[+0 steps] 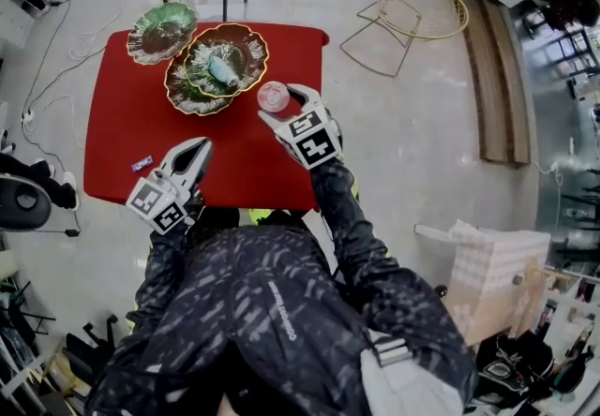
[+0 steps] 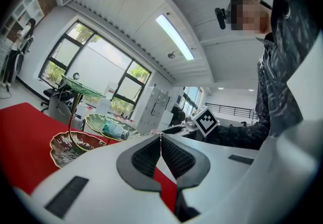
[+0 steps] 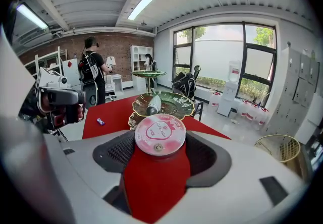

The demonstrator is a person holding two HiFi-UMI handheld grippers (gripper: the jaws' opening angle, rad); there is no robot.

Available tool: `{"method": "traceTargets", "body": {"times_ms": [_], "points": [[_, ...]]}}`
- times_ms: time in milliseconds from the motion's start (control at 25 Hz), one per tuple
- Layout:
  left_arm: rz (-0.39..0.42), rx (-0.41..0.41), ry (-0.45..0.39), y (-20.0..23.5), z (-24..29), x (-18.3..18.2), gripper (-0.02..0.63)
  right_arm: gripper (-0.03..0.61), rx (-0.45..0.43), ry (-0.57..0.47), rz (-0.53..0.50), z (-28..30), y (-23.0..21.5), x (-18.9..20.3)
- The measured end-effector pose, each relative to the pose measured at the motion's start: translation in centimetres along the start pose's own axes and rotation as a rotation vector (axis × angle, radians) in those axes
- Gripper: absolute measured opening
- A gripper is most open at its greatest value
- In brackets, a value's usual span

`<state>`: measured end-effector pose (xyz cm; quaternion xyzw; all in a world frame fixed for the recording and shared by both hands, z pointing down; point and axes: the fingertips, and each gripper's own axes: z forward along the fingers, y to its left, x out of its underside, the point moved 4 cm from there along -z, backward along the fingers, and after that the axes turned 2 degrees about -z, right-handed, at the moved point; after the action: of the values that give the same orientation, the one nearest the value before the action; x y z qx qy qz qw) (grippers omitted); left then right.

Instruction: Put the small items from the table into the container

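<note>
Cup [image 1: 274, 97] in right tool [image 3: 157, 143], lid [image 3: 155, 134] facing person [image 1: 281, 311].

Red table [image 1: 244, 161], gold-rimmed green dishes [image 1: 246, 44], pink strawberry-printed cup [image 1: 274, 97], small blue packet [image 1: 142, 162].

No word or number is reading clearly. The pink-lidded tub [image 3: 160, 134] is showing a strawberry emblem with print too small to read. Blurred white lettering is running down the jacket [image 1: 283, 311] at 6 o'clock in the head view. Black-and-white square markers are covering the left cube [image 1: 157, 201] and the right cube [image 1: 311, 138].
</note>
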<state>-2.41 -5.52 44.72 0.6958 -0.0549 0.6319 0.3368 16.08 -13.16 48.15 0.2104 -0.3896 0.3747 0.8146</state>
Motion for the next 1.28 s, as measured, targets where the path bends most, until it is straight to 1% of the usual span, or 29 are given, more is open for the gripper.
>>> {"method": "traceTargets", "body": {"times_ms": [440, 640, 880, 1280], "points": [[-0.005, 0.003, -0.028, 1.6, 0.5, -1.5, 0.012, 0.316, 0.001, 0.001, -0.037, 1.3, -0.6, -4.2], [-0.013, 0.001, -0.037, 2.6, 0.3, -2.1, 0.012, 0.316, 0.004, -0.009, -0.062, 3.1, -1.3, -5.9], [-0.019, -0.009, -0.046, 4.3, -0.3, -2.8, 0.012, 0.316, -0.015, 0.043, -0.071, 5.1, -1.7, -7.0], [-0.052, -0.025, -0.036, 6.5, -1.5, -2.8, 0.012, 0.316, -0.033, 0.103, -0.064, 8.5, -2.2, -7.8]]}}
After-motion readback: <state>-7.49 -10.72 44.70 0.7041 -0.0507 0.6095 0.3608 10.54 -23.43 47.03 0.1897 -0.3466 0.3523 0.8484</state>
